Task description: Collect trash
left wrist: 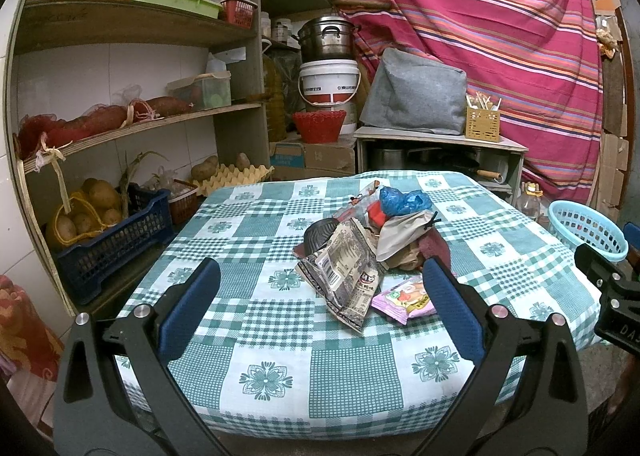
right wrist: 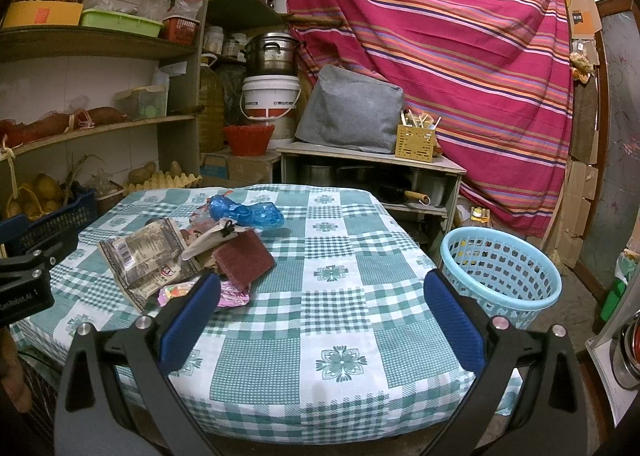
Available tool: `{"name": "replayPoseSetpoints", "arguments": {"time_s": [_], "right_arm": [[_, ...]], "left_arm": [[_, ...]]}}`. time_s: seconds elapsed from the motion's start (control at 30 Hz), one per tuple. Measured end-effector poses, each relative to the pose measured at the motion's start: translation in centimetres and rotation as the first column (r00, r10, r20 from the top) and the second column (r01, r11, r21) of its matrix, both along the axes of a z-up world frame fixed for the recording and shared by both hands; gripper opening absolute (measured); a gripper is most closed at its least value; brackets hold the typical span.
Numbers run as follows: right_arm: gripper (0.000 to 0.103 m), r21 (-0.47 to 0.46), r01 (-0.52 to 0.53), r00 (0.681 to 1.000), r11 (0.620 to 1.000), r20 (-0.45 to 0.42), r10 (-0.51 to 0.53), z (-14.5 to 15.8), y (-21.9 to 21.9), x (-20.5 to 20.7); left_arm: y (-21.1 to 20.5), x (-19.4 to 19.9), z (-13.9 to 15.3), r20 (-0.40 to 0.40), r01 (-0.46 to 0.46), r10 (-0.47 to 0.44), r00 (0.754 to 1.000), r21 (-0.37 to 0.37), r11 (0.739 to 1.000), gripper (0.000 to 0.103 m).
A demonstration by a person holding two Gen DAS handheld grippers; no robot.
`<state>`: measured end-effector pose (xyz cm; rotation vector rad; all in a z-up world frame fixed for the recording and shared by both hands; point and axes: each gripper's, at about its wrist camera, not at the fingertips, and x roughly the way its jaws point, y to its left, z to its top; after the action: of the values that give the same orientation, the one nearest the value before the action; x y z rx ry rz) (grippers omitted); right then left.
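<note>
Both grippers hover over the near edge of the table (left wrist: pixel 280 396), empty and spread wide: the left gripper (left wrist: pixel 320 288) faces the trash pile (left wrist: pixel 360 248), the right gripper (right wrist: pixel 320 296) points more to the blue basket (right wrist: pixel 500 276) standing beside the table. Nearest lies a pink wrapper (left wrist: pixel 404 298), then a crumpled printed bag (left wrist: pixel 344 276); both look light, thin and slippery (a free edge seems the best place to pinch). Farther back, the blue plastic bag (left wrist: pixel 404 199) looks soft.
</note>
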<state>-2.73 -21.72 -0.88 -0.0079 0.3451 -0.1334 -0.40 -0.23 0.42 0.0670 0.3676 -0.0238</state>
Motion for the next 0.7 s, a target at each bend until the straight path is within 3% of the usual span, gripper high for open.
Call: {"name": "replayPoseSetpoints", "arguments": {"time_s": [0.7], "right_arm": [[0.099, 0.005, -0.002, 1.000, 1.000, -0.003, 0.002, -0.01, -0.08, 0.00]], "left_arm": [[0.51, 0.27, -0.48, -0.011, -0.007, 0.007, 1.000, -0.002, 1.000, 0.098]]}}
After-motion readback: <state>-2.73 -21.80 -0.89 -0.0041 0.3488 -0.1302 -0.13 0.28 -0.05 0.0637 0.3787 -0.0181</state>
